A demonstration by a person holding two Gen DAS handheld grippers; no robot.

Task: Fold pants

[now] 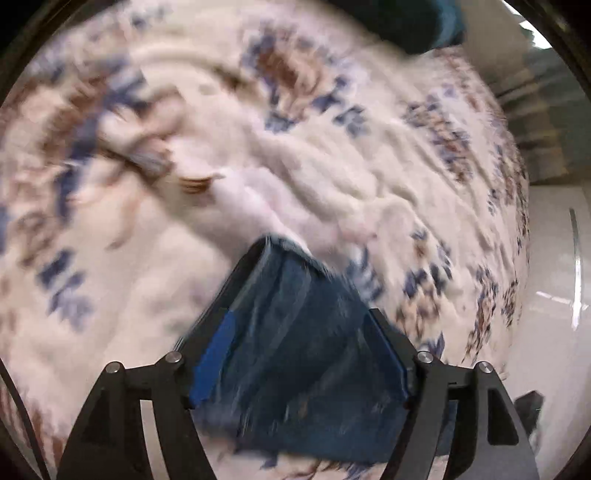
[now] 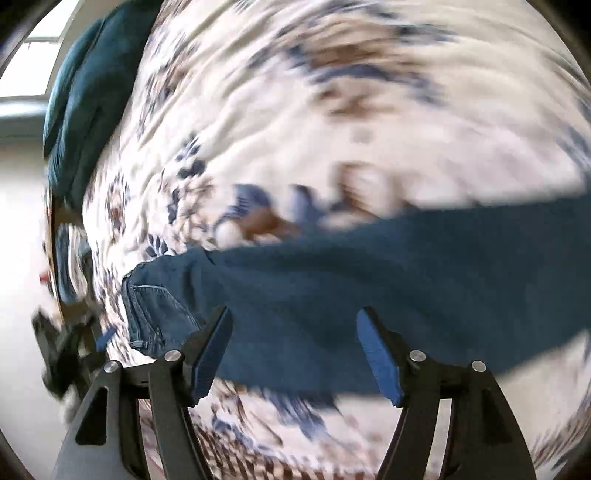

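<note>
Well, on my left wrist view the left gripper [image 1: 295,321] sits low in the middle of the picture, and blue denim of the pants [image 1: 295,369] fills the whole space between its fingers, bunched up from the tips back toward the camera. The blue pad on the left finger [image 1: 214,354] shows along the edge of the cloth, and I read this gripper as clamped on the pants. Behind it lies the bed's cover [image 1: 258,147], a cream fabric with blue and brown flower prints, rumpled into soft ridges and much blurred. A dark teal cushion [image 1: 402,22] rests at the top edge of the bed, and off to the right I see a pale glossy floor [image 1: 554,288]. On my right wrist view the right gripper [image 2: 295,350] has its jaws standing wide apart, both blue pads [image 2: 380,354] bare, with nothing pinched between them. The pants [image 2: 369,288] stretch as a long blue band across the picture, from the right edge over to the left, passing just beyond and between the fingertips; I cannot tell whether the cloth touches them. At the band's left end I can make out a stitched pocket and seam [image 2: 155,310]. The flowered cover [image 2: 332,110] spreads above and below the denim, and the teal cushion [image 2: 85,103] lies at the upper left.
</note>
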